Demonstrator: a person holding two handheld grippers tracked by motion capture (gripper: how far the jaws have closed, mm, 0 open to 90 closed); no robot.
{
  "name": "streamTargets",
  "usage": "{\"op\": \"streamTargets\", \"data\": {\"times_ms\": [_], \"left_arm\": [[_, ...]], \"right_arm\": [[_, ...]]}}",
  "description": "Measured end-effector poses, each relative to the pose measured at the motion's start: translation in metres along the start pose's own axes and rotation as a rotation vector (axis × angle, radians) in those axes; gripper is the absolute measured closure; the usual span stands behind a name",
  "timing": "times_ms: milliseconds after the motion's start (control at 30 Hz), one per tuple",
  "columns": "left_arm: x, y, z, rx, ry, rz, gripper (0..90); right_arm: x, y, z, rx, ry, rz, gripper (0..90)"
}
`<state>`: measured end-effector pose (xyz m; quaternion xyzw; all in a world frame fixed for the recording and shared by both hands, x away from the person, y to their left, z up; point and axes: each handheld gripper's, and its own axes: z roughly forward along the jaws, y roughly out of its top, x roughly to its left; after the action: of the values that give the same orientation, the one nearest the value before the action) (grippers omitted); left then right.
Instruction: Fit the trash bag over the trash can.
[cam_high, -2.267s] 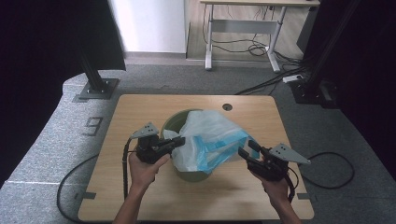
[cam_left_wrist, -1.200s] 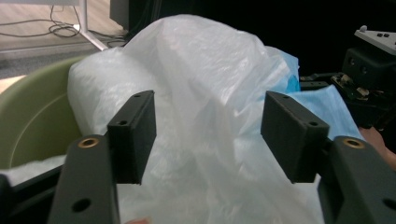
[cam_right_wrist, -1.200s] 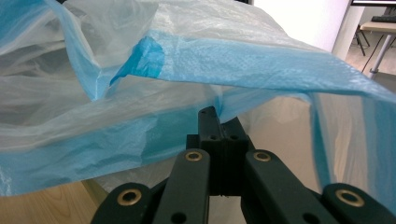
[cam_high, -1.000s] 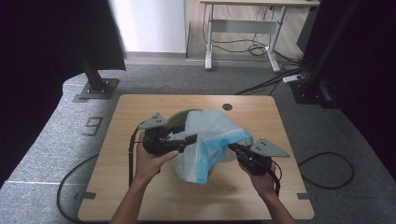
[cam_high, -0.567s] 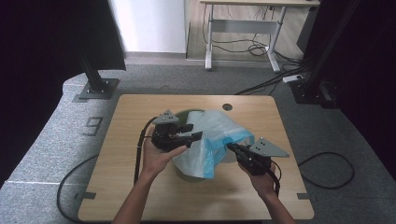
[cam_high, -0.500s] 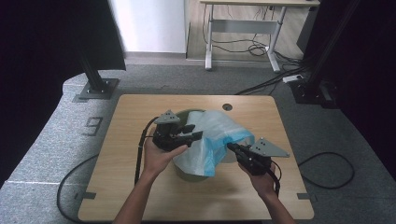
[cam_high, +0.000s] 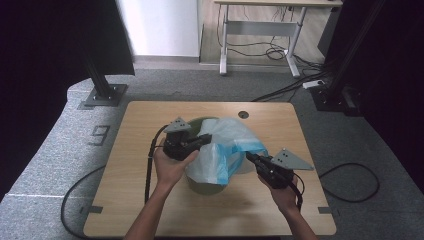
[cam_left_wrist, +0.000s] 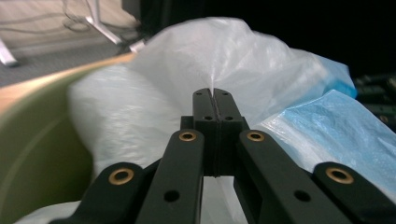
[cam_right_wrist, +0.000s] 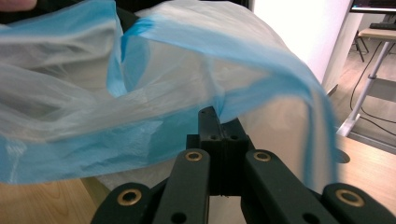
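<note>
Both tools pinched on a thin plastic bag over a green bin, mid-desk

Left tool (cam_high: 204, 141) sits over the near-left rim of the olive-green bin (cam_high: 207, 187), jaws pressed fully together on a fold of the white-and-blue plastic bag (cam_high: 225, 150); in the left gripper view the film (cam_left_wrist: 233, 60) rises straight from the closed jaw tips, bin wall (cam_left_wrist: 32, 154) curving at the left. Right tool (cam_high: 251, 158) comes in from the bin's right side, jaws likewise shut, gripping the bag's blue-tinted edge (cam_right_wrist: 261, 79) (film drapes over and in front of the tips in the right gripper view). Bag billows above the bin mouth, stretched between the two tools. Bin stands at the centre of the wooden desk (cam_high: 140, 125), a hand behind each tool
</note>
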<state>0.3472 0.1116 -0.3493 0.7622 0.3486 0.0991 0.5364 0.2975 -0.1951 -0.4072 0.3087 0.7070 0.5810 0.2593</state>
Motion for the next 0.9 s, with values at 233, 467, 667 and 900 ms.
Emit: {"op": "streamTargets", "data": {"times_ms": [233,467,667,900], "left_arm": [[0.013,-0.006,-0.024,-0.090,0.051,-0.023,89.8],[0.026,-0.021,-0.048,-0.129,0.067,-0.060,89.8],[0.037,-0.033,-0.061,-0.146,0.054,-0.093,89.9],[0.031,-0.048,-0.076,-0.170,0.041,-0.074,89.8]], "right_arm": [[-0.005,-0.005,-0.007,-0.002,-0.004,0.021,88.6],[-0.007,-0.013,-0.017,-0.012,-0.010,0.036,88.6],[-0.005,-0.016,-0.020,0.002,0.003,0.039,88.6],[-0.002,-0.031,-0.025,0.017,0.018,0.065,88.6]]}}
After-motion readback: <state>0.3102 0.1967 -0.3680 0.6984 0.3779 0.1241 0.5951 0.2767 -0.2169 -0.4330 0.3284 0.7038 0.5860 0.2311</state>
